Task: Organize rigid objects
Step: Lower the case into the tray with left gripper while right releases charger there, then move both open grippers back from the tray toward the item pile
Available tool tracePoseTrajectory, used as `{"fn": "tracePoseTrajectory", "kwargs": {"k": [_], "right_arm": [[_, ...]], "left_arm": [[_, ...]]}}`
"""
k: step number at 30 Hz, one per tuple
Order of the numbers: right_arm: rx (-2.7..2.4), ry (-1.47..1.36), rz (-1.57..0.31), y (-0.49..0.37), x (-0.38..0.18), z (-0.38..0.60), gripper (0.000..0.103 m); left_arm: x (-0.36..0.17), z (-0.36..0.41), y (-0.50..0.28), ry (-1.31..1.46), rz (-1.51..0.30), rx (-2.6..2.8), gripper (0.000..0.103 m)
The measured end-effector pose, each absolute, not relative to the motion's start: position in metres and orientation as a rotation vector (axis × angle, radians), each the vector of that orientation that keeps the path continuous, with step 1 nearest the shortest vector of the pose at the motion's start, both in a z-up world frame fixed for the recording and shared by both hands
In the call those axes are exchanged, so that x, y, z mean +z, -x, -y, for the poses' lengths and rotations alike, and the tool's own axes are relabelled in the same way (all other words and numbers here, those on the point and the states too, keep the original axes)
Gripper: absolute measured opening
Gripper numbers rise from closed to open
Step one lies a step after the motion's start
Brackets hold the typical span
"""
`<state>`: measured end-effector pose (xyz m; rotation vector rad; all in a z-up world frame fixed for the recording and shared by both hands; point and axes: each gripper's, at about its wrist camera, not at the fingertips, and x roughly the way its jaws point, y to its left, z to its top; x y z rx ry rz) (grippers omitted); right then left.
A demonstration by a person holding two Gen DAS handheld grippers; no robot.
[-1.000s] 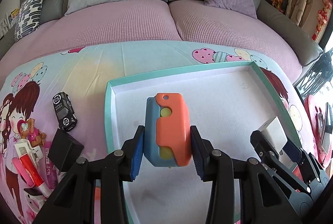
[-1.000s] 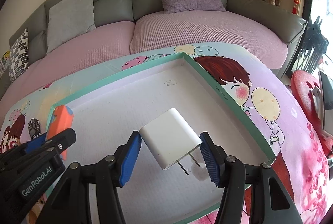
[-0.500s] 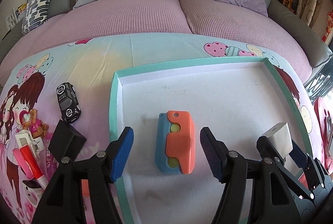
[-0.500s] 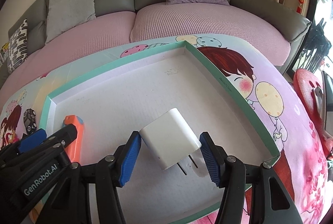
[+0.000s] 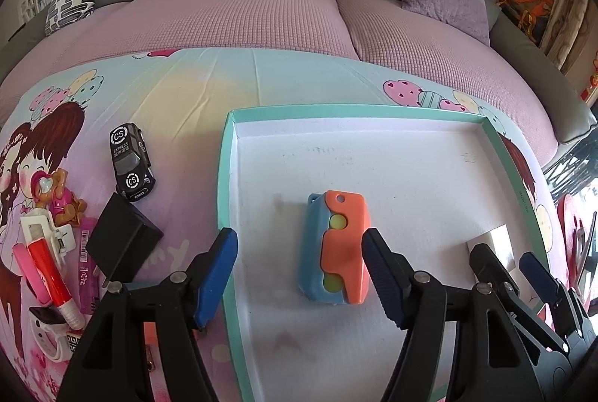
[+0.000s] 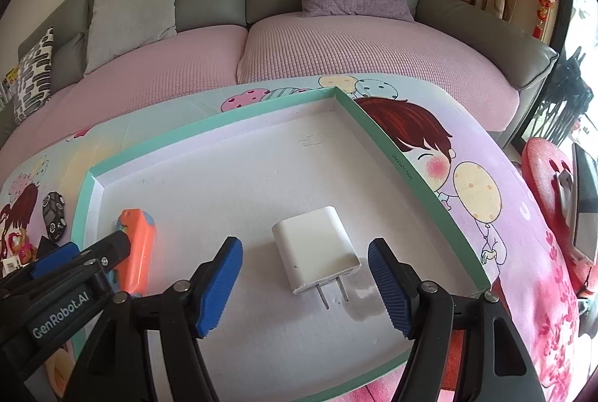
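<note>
So off to the left of our left gripper [image 5: 299,269] there's still a pile waiting on the cartoon-print cloth: a black toy car [image 5: 130,162], a flat black block [image 5: 123,243] and some red and pink pens [image 5: 46,271]. That gripper sits wide open, holding nothing, with the orange-and-blue plastic toy [image 5: 338,246] lying between its fingers inside the shallow teal-rimmed white tray [image 5: 224,177]. Further right, our right gripper [image 6: 305,280] is spread open and empty too, the white plug-in charger [image 6: 317,248] on the tray floor between its fingers, so we'd guess two are in and most of the pile's left.

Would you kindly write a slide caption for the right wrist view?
Open right gripper above a white charger lying in the teal-rimmed tray, beside an orange-and-blue toy.
</note>
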<state>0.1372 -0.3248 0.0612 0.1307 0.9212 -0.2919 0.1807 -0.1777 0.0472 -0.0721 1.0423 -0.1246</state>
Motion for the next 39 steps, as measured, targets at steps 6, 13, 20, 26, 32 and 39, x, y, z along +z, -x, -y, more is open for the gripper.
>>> {"fn": "tracePoseTrajectory", "kwargs": {"k": [6, 13, 20, 26, 32, 39], "right_arm": [[-0.307, -0.167, -0.91, -0.134, 0.063, 0.331, 0.079], [-0.3, -0.183, -0.895, -0.133, 0.067, 0.333, 0.081], [-0.296, -0.185, -0.899, -0.133, 0.066, 0.331, 0.081], [-0.288, -0.172, -0.903, -0.135, 0.065, 0.327, 0.081], [-0.283, -0.146, -0.899, -0.136, 0.064, 0.322, 0.097], [-0.293, -0.144, -0.9, -0.136, 0.064, 0.321, 0.103]], "left_arm": [[0.058, 0.18, -0.175, 0.058, -1.013, -0.135, 0.083], [0.069, 0.166, -0.173, 0.078, -0.976, -0.081, 0.084], [0.07, 0.143, -0.173, 0.117, -0.954, 0.02, 0.098], [0.065, 0.124, -0.174, 0.16, -0.955, 0.083, 0.098], [0.057, 0.114, -0.173, 0.169, -0.957, 0.135, 0.098], [0.054, 0.107, -0.172, 0.165, -0.95, 0.162, 0.101]]}}
